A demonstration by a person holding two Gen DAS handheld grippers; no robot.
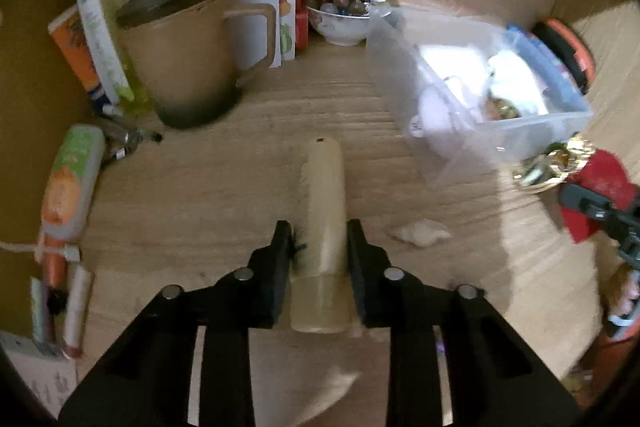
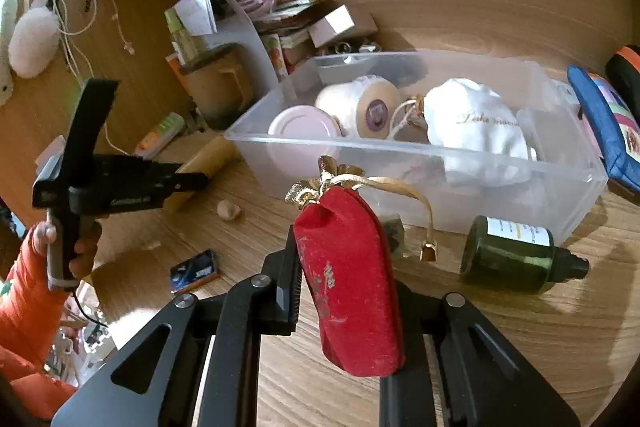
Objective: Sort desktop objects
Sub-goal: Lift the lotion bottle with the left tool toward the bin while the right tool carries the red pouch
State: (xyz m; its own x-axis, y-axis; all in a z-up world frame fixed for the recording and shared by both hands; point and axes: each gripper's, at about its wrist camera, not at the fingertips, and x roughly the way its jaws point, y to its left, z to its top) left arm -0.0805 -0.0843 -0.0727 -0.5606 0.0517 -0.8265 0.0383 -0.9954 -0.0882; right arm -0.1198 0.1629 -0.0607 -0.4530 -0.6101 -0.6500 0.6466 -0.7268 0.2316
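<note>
My left gripper point(image 1: 319, 233) straddles a cream cylindrical tube point(image 1: 322, 211) that lies on the wooden desk; the jaws stand close to its sides with slight gaps. It also shows in the right wrist view point(image 2: 188, 183), with the tube point(image 2: 208, 159) between its fingers. My right gripper point(image 2: 340, 259) is shut on a red velvet pouch point(image 2: 348, 279) with a gold drawstring, held above the desk in front of the clear plastic bin point(image 2: 400, 155). The bin point(image 1: 520, 131) holds a white pouch point(image 2: 476, 127), a pink-lidded jar point(image 2: 300, 127) and a cream roll.
A brown mug point(image 1: 184, 55), bottles and books crowd the back left. A bowl of trinkets point(image 1: 344, 21) stands behind. A green bottle point(image 2: 516, 255) lies right of the pouch. A small dark box point(image 2: 194, 271) and paper scraps point(image 1: 420, 233) lie on the desk. A blue pouch point(image 2: 604, 131) lies at right.
</note>
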